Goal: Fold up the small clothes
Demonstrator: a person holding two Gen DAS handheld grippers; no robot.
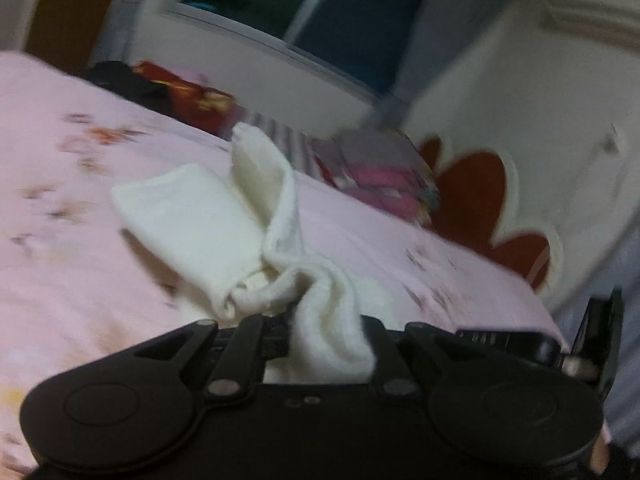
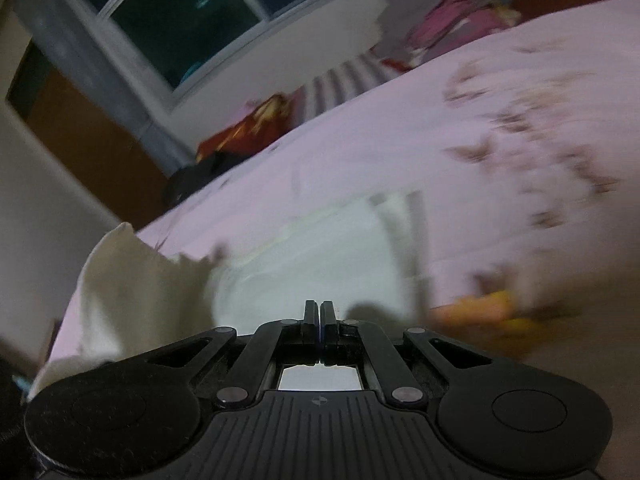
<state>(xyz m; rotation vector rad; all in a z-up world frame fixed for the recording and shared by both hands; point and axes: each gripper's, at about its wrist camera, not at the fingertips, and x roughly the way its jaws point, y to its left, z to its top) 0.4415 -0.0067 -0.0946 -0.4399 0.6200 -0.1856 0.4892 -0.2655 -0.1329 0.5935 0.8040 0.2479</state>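
A cream-white small garment (image 1: 192, 220) lies partly on the pink flowered bed sheet (image 1: 60, 200). One twisted end of it runs down into my left gripper (image 1: 328, 320), which is shut on that bunched cloth; the cloth hides the fingertips. In the right wrist view the same white garment (image 2: 320, 256) is spread, blurred, on the sheet just beyond my right gripper (image 2: 320, 316). Its pads are pressed together and no cloth shows between them. A raised cream fold (image 2: 132, 280) stands at the left.
Folded pink and grey clothes (image 1: 384, 172) sit at the far side of the bed beside a red cloth (image 1: 192, 100) and a dark one (image 1: 116, 76). A window (image 1: 304, 4) is behind. A yellow-orange item (image 2: 480, 308) lies blurred at the right.
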